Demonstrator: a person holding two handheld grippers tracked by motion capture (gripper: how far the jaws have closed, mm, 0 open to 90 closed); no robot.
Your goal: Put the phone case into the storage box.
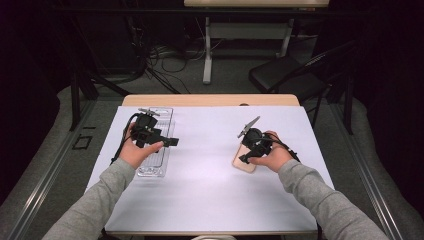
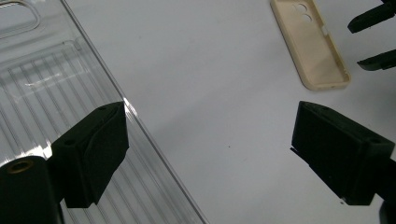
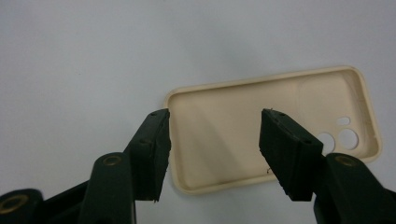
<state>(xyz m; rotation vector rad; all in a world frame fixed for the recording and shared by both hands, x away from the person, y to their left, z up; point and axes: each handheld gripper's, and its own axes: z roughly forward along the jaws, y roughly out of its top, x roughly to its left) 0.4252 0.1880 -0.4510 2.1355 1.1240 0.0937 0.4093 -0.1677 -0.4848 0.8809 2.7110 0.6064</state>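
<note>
Right claw over the phone case

The beige phone case (image 3: 266, 135) lies hollow-side up at the desk's (image 1: 210, 180) centre-right, long axis across the frame; the right claw (image 3: 215, 140), half spread, straddles its end, gripping nothing.

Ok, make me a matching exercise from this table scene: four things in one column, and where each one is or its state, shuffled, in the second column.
Things:
1. beige phone case
2. clear plastic tray
3. left hand-held gripper
4. right hand-held gripper

Places or states:
A. jaws wide apart, one over the tray's edge
B. lying hollow side up on the white sheet
C. jaws on either side of the case's short end
D. ribbed, at the table's left

Pairs: 1-B, 2-D, 3-A, 4-C
</note>
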